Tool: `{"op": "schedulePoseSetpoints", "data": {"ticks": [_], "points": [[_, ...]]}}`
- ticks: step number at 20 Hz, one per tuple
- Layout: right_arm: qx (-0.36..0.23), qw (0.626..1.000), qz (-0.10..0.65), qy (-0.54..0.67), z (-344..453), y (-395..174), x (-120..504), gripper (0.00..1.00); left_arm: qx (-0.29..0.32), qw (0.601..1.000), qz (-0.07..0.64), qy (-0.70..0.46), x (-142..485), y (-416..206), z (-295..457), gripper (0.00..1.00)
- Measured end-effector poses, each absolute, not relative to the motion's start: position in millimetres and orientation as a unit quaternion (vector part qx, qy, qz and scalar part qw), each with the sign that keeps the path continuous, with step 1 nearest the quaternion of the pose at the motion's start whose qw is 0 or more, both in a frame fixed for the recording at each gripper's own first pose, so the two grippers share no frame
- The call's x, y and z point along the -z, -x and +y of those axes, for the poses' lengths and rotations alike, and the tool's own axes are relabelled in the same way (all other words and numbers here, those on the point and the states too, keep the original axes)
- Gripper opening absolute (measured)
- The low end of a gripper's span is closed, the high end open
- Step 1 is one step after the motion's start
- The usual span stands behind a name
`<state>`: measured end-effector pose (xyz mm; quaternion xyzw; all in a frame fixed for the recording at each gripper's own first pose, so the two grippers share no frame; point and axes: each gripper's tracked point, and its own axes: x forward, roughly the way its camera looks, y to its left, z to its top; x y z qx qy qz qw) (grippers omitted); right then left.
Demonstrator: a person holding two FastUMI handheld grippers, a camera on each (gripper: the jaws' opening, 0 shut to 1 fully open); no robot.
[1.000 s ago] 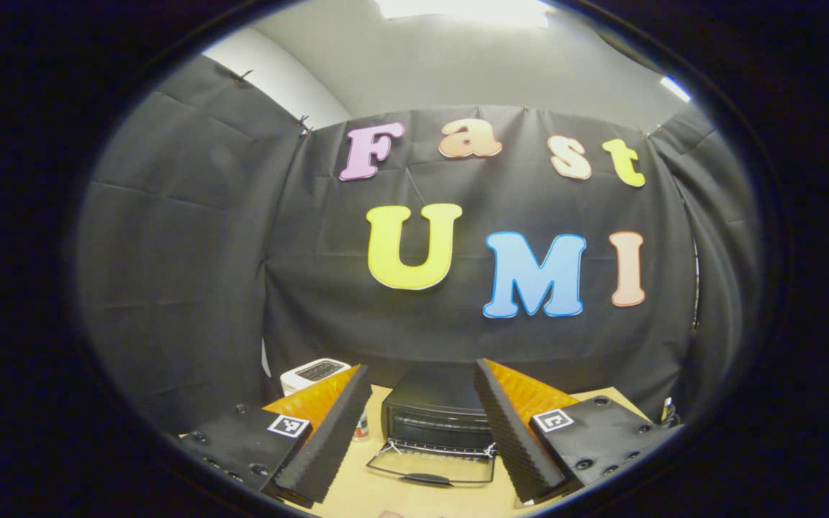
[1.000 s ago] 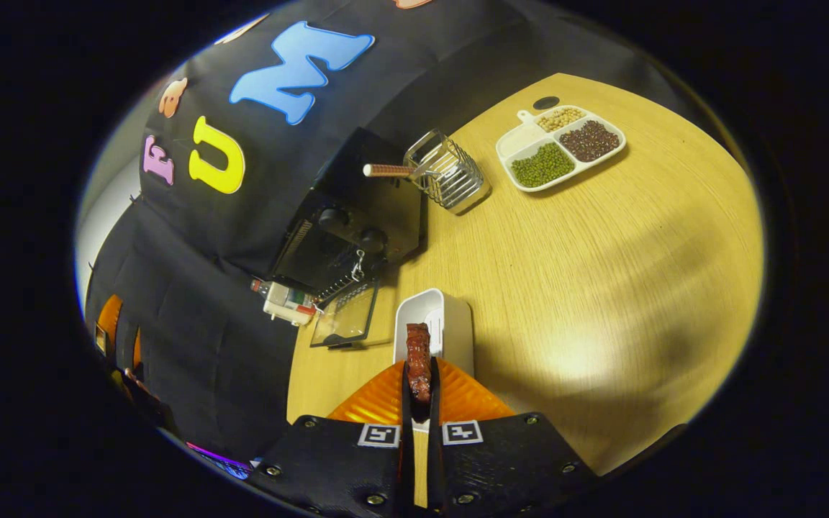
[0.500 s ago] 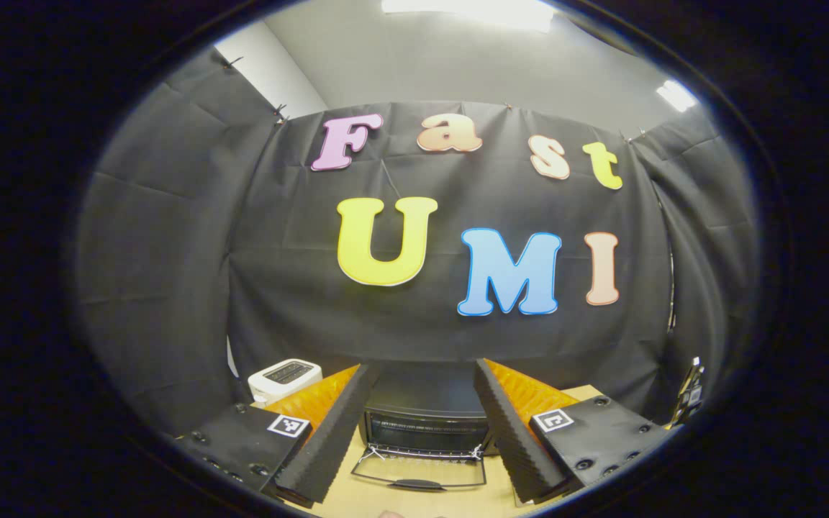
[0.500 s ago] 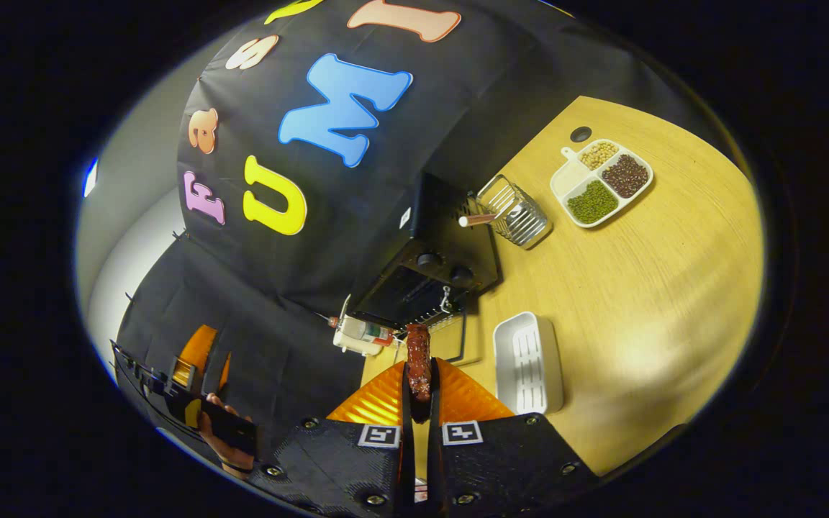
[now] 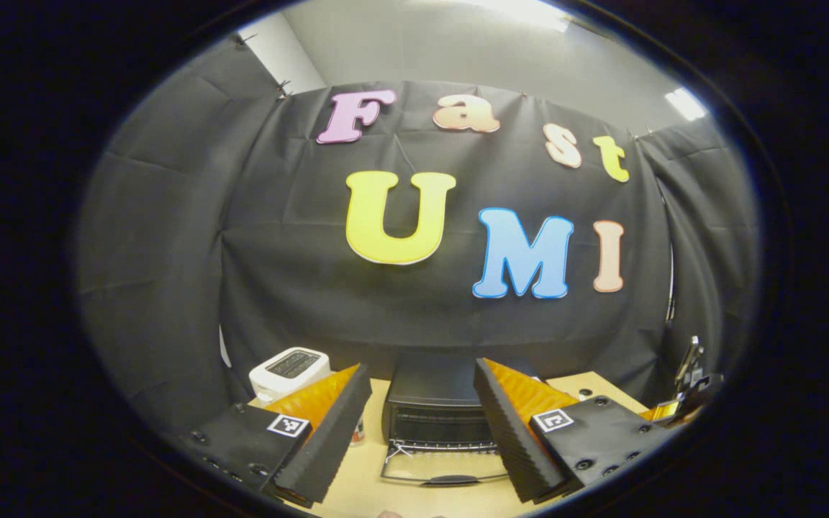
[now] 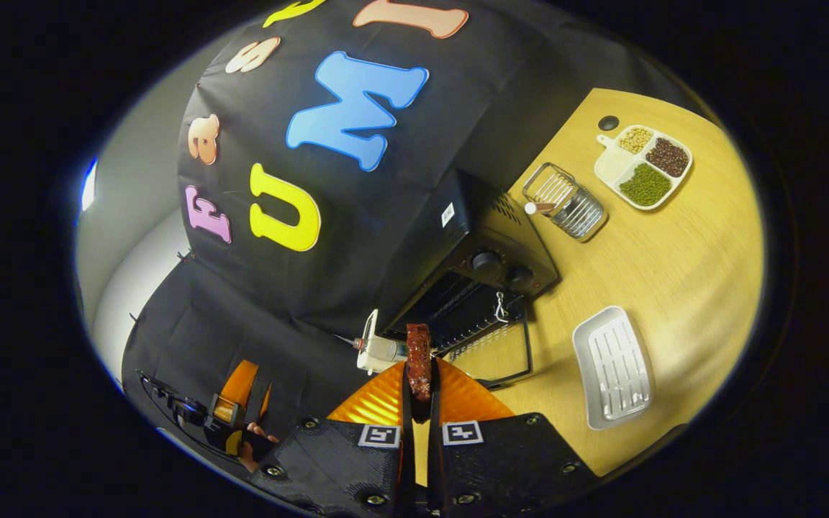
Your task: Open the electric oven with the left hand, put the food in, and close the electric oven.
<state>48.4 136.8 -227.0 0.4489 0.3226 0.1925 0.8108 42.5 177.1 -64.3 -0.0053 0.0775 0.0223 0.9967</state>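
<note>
The black electric oven [image 5: 435,403] stands on the wooden table against the wall, its glass door [image 5: 447,469] folded down flat. My left gripper [image 5: 422,368] hovers open in front of it, holding nothing, with the oven showing between its fingers. In the right gripper view the oven [image 6: 483,252] lies ahead with its door [image 6: 495,347] down. My right gripper [image 6: 420,375] is shut on a reddish-brown strip of food [image 6: 418,349], held above the table short of the oven's mouth. A hand holds the left gripper [image 6: 236,406] off to the lower left.
A white toaster [image 5: 289,367] sits left of the oven. An empty white tray [image 6: 612,368] lies on the table [image 6: 681,273] right of the door. Farther back stand a wire basket [image 6: 567,203] and a divided plate of beans [image 6: 645,165].
My right gripper has carried the food away from the white tray and toward the open oven. The left gripper has shifted slightly and stays open in front of the oven.
</note>
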Motion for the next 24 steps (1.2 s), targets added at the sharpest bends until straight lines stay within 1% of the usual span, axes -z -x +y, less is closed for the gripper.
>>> {"op": "schedulePoseSetpoints", "data": {"ticks": [3,5,6,8,9,12,13,14,15,17,18,20,21,22,23,24], "points": [[-0.183,0.812,0.326,-0.448,166,-76,242,0.07,-0.015,0.996,0.087,0.008,72,-48,200,1.0],[-0.175,0.814,0.325,-0.449,187,-99,254,0.07,-0.014,0.995,0.096,0.011,77,-47,217,1.0],[-0.168,0.815,0.325,-0.448,197,-111,262,0.07,-0.014,0.995,0.1,0.011,79,-47,225,0.97],[-0.14,0.819,0.336,-0.443,210,-134,284,0.07,-0.019,0.994,0.108,0.012,84,-48,244,0.97],[-0.127,0.821,0.341,-0.441,215,-146,295,0.07,-0.021,0.993,0.112,0.014,86,-47,253,1.0],[-0.105,0.823,0.347,-0.438,237,-176,318,0.07,-0.03,0.992,0.118,0.015,88,-43,279,0.97],[-0.099,0.824,0.347,-0.438,243,-184,325,0.07,-0.035,0.992,0.12,0.013,91,-39,288,1.0],[-0.09,0.824,0.348,-0.438,250,-189,331,0.07,-0.039,0.992,0.122,0.013,92,-37,296,1.0],[-0.082,0.827,0.342,-0.439,254,-196,335,0.07,-0.043,0.991,0.125,0.015,93,-34,303,0.97],[-0.062,0.832,0.333,-0.439,258,-208,342,0.07,-0.048,0.99,0.132,0.017,98,-30,314,0.97],[-0.055,0.835,0.328,-0.438,261,-215,346,0.07,-0.05,0.989,0.134,0.021,99,-27,319,0.94],[-0.031,0.85,0.328,-0.412,257,-224,352,0.07,-0.047,0.988,0.143,0.032,104,-24,322,1.0],[-0.009,0.864,0.335,-0.375,248,-224,359,0.11,-0.048,0.988,0.144,0.032,106,-23,323,0.97],[0.003,0.877,0.335,-0.344,241,-226,360,0.18,-0.048,0.988,0.142,0.031,106,-23,325,0.92],[0.01,0.886,0.337,-0.319,238,-226,361,0.28,-0.047,0.989,0.14,0.032,104,-23,325,0.92],[0.019,0.893,0.339,-0.295,237,-226,361,0.32,-0.044,0.989,0.139,0.034,104,-25,323,0.92]]}}
